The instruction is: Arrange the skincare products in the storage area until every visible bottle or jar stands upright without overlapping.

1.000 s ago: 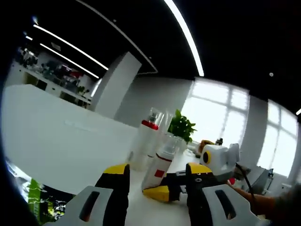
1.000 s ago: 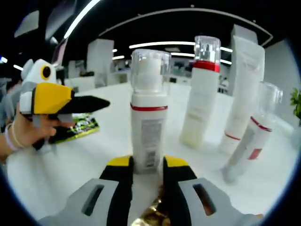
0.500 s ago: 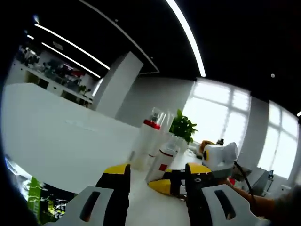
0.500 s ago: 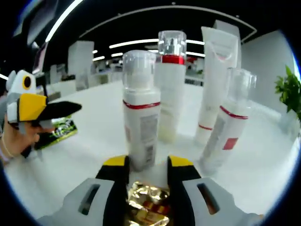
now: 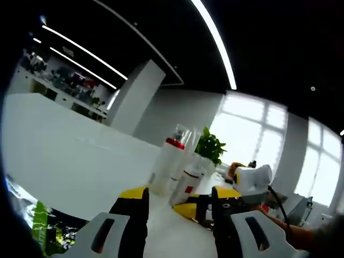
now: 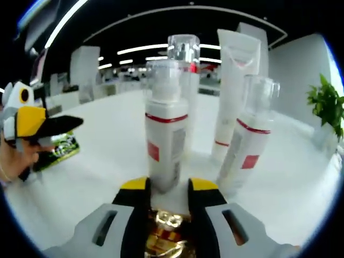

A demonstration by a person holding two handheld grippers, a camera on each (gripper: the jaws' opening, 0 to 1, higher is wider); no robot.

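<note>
Setting the pump bottle (image 6: 165, 131) upright near the front of the cluster, my right gripper (image 6: 167, 189) seemingly pinching its base, my left gripper (image 5: 179, 200) spread and idle, I next need a gentle release clear of the leaning bottle (image 6: 245, 137) on its right.

On the white table (image 6: 97, 177): 3 clear-capped pump bottles (image 6: 165, 129); 1 white tube (image 6: 234, 80); 1 green packet (image 6: 59, 148); 1 potted plant (image 6: 325, 105).
</note>
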